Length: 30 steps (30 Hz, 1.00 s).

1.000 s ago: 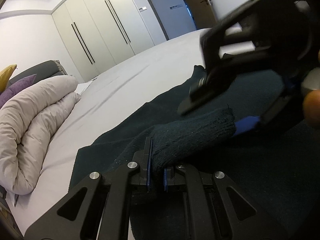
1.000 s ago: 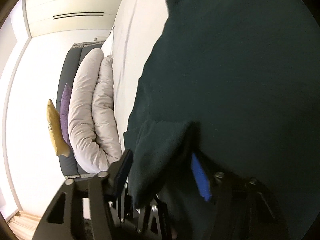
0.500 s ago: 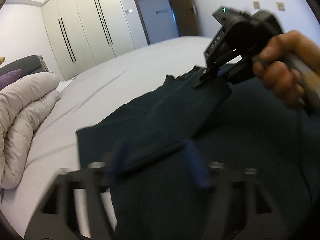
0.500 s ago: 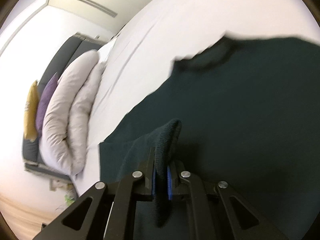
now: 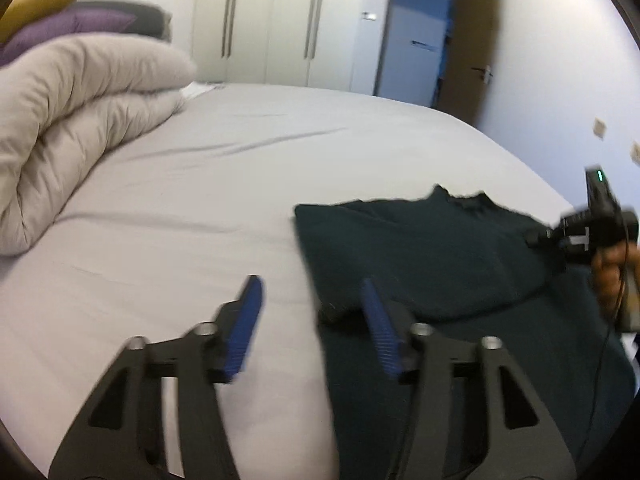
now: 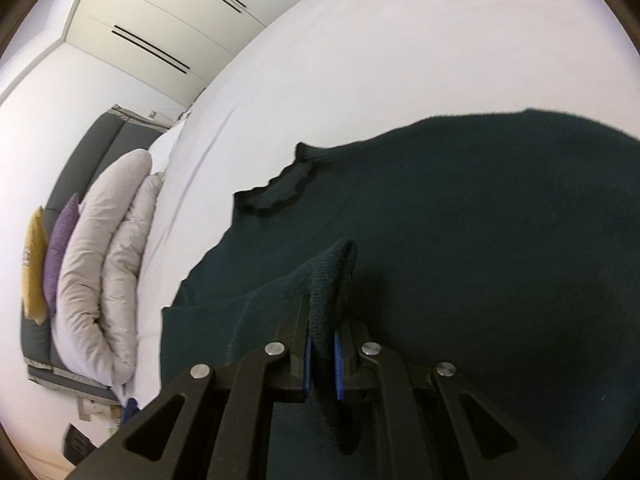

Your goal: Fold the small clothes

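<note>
A home bedroom: a wide bed (image 5: 280,168) in a pale sheet; a rolled duvet (image 5: 76,120) at ten o'clock; fitted wardrobes (image 5: 272,20) at twelve; an open door (image 5: 472,60) at one

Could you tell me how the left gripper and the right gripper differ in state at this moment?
The left gripper has its jaws apart with nothing between them; they have just been closing. The right gripper is clamped on a fold of the dark green knitted sweater. The left hovers at the sweater's edge above the white bed sheet; the right sits over the sweater. Both have blue pads.
</note>
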Motion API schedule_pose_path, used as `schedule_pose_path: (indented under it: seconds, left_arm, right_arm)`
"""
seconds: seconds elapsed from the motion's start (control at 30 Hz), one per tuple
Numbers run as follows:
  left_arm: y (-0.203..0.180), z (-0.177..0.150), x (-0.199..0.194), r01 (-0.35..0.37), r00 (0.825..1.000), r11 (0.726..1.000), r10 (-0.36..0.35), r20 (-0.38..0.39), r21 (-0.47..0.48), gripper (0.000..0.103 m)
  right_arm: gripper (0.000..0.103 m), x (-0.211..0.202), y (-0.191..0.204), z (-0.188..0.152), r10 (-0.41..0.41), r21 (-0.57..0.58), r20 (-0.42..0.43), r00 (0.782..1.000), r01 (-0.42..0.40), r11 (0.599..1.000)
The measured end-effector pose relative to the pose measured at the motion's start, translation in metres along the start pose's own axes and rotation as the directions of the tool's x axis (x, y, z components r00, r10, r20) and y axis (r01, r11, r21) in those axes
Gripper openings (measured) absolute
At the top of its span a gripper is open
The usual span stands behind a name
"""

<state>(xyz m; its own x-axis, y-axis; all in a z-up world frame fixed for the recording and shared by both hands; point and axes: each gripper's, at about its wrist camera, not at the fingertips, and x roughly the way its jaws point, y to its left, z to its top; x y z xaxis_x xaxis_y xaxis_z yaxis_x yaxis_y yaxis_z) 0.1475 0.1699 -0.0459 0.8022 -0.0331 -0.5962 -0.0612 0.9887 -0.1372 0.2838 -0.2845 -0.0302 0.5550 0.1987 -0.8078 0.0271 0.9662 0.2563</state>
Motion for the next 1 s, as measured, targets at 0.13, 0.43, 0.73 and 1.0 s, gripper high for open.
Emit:
schedule_pose_path:
  seconds: [0.13, 0.43, 0.73, 1.0]
  left_arm:
    - [-0.002, 0.027, 0.018, 0.012, 0.999, 1.0, -0.012, -0.031, 0.001, 0.033]
    - [-0.075, 0.042, 0.102, -0.004, 0.985, 0.978, 0.04, -0.166, 0.21, 0.027]
    - [-0.073, 0.021, 0.138, -0.007, 0.968, 0.971, 0.066, -0.241, 0.238, 0.027]
    - [-0.072, 0.016, 0.127, 0.005, 0.966, 0.963, 0.064, -0.249, 0.269, 0.027]
  right_arm:
    - [0.009, 0.002, -0.002, 0.004, -0.029, -0.011, 0.005, 1.0, 0.029, 1.0]
    - [0.009, 0.004, -0.019, 0.002, -0.006, 0.057, -0.014, 1.0, 0.007, 0.998]
    - [0.029, -0.001, -0.013, -0.02, 0.008, 0.033, -0.031, 0.999, -0.007, 0.999]
    - [0.008, -0.017, -0.021, -0.024, -0.011, 0.088, -0.015, 1.0, 0.012, 0.996]
